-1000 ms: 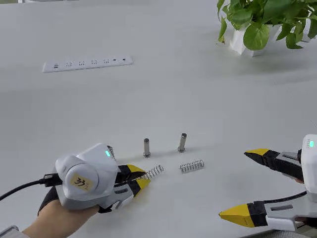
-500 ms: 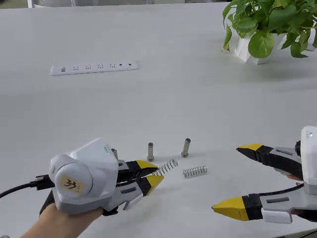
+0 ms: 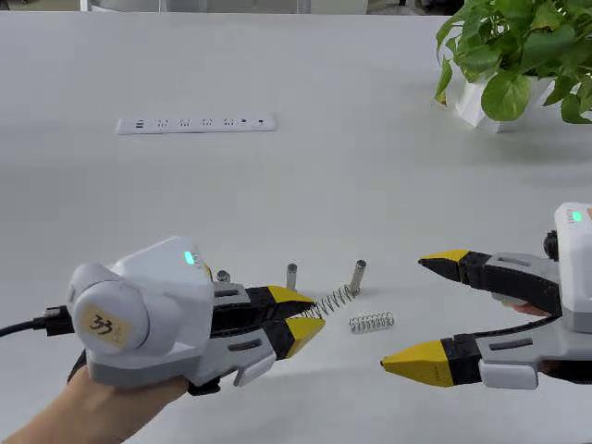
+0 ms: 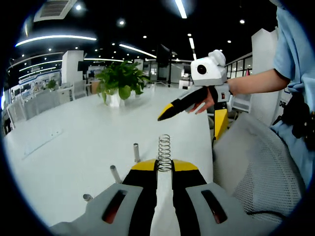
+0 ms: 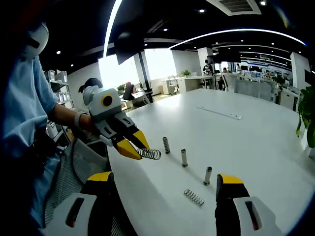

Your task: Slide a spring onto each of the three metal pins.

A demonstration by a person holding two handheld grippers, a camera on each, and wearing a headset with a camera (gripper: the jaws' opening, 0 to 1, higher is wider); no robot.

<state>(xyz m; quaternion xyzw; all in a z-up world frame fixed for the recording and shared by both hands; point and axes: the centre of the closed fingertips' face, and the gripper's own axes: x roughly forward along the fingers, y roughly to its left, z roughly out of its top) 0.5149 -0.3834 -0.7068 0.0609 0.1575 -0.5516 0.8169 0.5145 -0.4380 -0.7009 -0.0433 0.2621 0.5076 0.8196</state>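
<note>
Change: our left gripper [image 3: 313, 313] has carried the held spring [image 3: 335, 300] up off the worktop [image 3: 370, 166] and towards the right-hand pin [image 3: 357, 276]; we judge threading comes next.
Grip: it pinches narrow on the spring's near end.
Spring versus pin: the free end looks just beside the pin, though alignment is hard to tell.
Other side: our right gripper [image 3: 402, 313] hovers spread wide, holding nothing.
Waiting: a loose spring [image 3: 372, 322] lies near the bare middle pin [image 3: 291, 276].

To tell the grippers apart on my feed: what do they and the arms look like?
Both the left gripper and right gripper have white-grey housings, black jaws with yellow tips and a green light. The left carries a yellow sticker marked 33 and a black cable. The person wears light-blue short sleeves.
</note>
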